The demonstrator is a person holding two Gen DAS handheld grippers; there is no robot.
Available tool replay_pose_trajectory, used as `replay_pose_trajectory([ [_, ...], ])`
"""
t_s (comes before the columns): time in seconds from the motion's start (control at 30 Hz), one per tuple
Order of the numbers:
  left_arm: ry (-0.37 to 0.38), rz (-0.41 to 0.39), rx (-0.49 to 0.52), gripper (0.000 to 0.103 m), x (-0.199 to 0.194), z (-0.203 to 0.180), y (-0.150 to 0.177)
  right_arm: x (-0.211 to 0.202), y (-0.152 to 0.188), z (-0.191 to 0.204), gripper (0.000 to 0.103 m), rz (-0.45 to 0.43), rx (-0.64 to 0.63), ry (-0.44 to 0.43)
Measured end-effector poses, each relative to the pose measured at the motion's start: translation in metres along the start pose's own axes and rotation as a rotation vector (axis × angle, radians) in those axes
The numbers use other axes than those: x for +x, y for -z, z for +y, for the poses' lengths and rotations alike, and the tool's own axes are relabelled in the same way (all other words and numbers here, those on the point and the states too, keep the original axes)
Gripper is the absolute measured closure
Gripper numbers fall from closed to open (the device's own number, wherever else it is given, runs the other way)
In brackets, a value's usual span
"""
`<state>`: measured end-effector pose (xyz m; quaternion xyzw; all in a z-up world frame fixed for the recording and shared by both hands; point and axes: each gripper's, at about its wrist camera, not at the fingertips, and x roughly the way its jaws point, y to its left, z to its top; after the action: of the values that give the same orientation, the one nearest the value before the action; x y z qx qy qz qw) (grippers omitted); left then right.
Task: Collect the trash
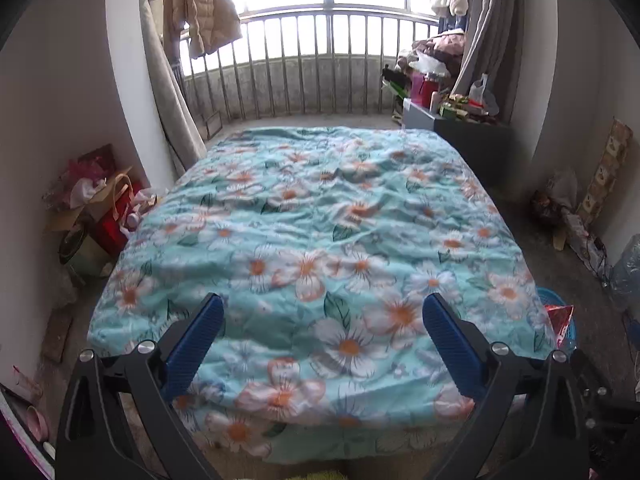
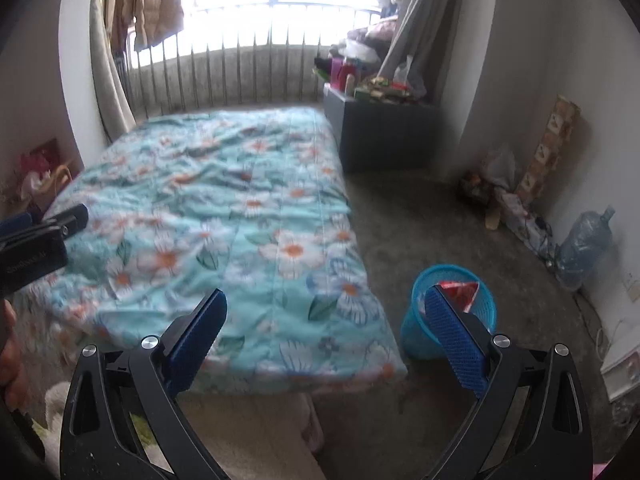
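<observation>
Both tongs wide, empty: left gripper (image 1: 323,312) and right gripper (image 2: 326,308) over the bed's (image 2: 224,200) foot edge; red wrapper (image 2: 460,292) already in blue bin (image 2: 416,332) by its corner; collecting looks done, next find any leftover trash.

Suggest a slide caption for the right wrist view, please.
Open right gripper above the floral bed, beside a blue bin holding a red wrapper.

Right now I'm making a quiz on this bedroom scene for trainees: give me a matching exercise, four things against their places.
Things:
1. blue bin
2. tan coat
3. water jug
4. red wrapper

Places:
A. on the window railing
B. inside the bin
C. on the floor beside the bed
D. against the right wall

Pairs: 1-C, 2-A, 3-D, 4-B
</observation>
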<state>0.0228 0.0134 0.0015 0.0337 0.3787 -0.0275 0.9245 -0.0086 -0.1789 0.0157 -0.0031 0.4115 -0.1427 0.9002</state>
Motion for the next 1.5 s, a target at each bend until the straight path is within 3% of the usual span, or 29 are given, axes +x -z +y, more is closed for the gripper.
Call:
replay_pose_trajectory([
  [0.17, -0.016, 0.114, 0.008, 0.005, 0.012, -0.01, 0.023, 0.014, 0.023, -0.008, 0.008, 0.124, 0.036, 0.038],
  [0.33, -0.027, 0.143, 0.024, 0.005, 0.019, -0.018, 0.022, 0.015, 0.025, -0.022, 0.008, 0.147, 0.053, 0.086],
  [0.8, -0.002, 0.152, 0.084, 0.005, 0.019, -0.037, 0.023, 0.011, 0.029, -0.04, 0.008, 0.164, 0.092, 0.139],
  [1.5, -0.011, 0.153, 0.065, 0.005, 0.019, -0.03, 0.024, 0.007, 0.03, -0.036, 0.008, 0.157, 0.088, 0.141],
])
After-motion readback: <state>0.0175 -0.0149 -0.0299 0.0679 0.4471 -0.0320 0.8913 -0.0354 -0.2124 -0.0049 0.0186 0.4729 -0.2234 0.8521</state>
